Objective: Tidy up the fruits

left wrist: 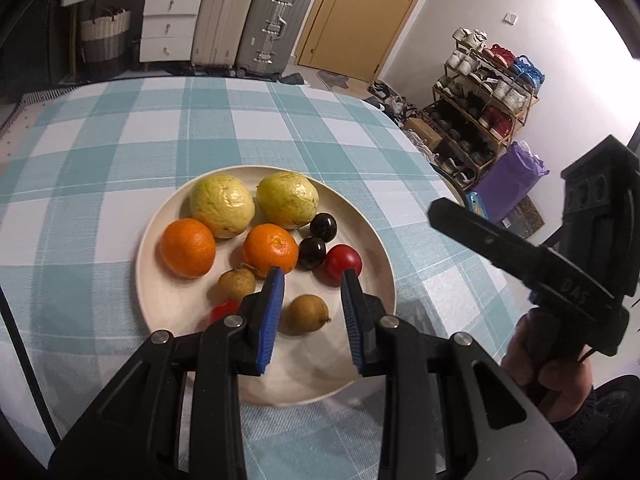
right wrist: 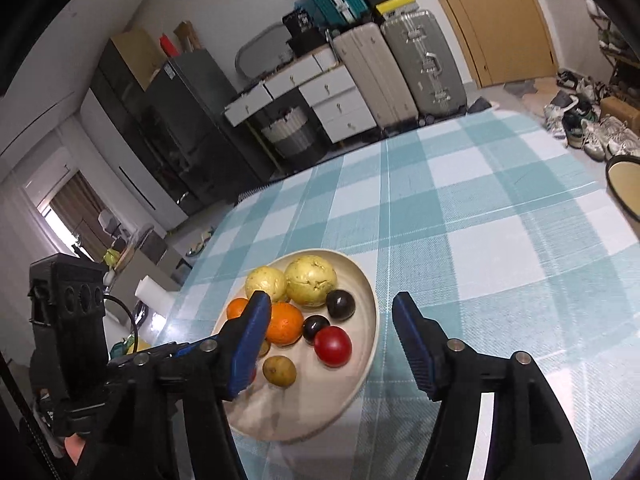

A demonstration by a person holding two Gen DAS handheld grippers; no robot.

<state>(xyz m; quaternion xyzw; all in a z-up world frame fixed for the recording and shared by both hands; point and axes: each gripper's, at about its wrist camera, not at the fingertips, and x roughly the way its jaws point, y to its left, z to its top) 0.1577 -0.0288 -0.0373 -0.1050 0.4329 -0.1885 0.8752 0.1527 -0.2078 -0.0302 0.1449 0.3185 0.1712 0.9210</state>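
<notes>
Both my grippers hover over the fruit plate.
Left view: my left gripper (left wrist: 312,272) hangs above the plate (left wrist: 320,372) on the checked counter (left wrist: 120,140), jaws narrowly parted, empty. Right view: my right gripper (right wrist: 331,296), jaws released wide, grasping nothing, above the plate's (right wrist: 320,412) fruit.

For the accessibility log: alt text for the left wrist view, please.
A round plate on a teal checked tablecloth holds two guavas, two oranges, dark plums, red tomatoes and longans. The left gripper hovers over it, empty.

Two guavas (left wrist: 222,205), two oranges (left wrist: 188,247)
</notes>
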